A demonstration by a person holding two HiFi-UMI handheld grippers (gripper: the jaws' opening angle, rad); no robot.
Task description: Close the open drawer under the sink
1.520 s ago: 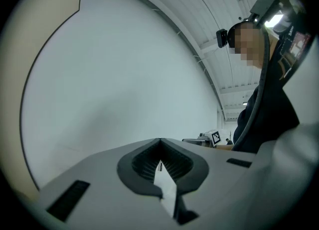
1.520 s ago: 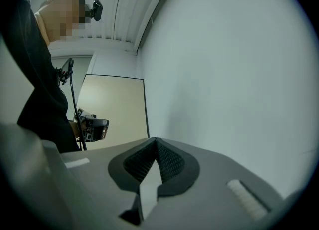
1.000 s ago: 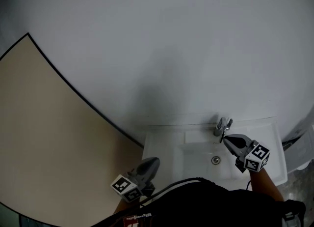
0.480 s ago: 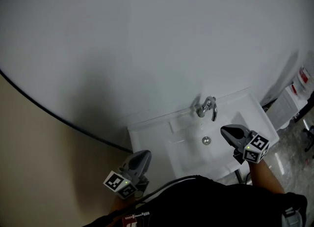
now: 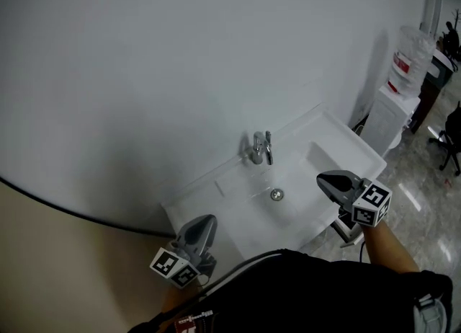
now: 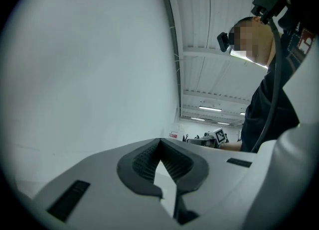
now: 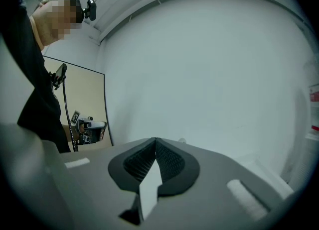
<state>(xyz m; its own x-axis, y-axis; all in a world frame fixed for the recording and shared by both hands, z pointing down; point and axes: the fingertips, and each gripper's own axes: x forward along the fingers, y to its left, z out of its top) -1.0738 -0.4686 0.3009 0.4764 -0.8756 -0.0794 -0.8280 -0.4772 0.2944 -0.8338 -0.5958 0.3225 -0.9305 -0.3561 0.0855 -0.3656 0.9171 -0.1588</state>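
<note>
Head view: left hand-held gripper (image 5: 208, 221) and right hand-held gripper (image 5: 323, 179), both clenched and empty, flank the sink (image 5: 241, 212); probably closed to push the unseen drawer.

Office wash corner.
White sink (image 5: 325, 153) with chrome tap (image 5: 261, 148) on a plain wall (image 5: 180, 50); water cooler (image 5: 398, 101) right of the sink.

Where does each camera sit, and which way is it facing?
Head view: on the person's head, facing steeply down at the sink and faucet; shows the torso, left gripper and right gripper.
Left gripper view: on the left gripper, facing along its shut jaws toward the white wall; torso at right.
Right gripper view: on the right gripper, along its shut jaws toward the same wall; torso at left.
Shared: each gripper view catches the other gripper.
</note>
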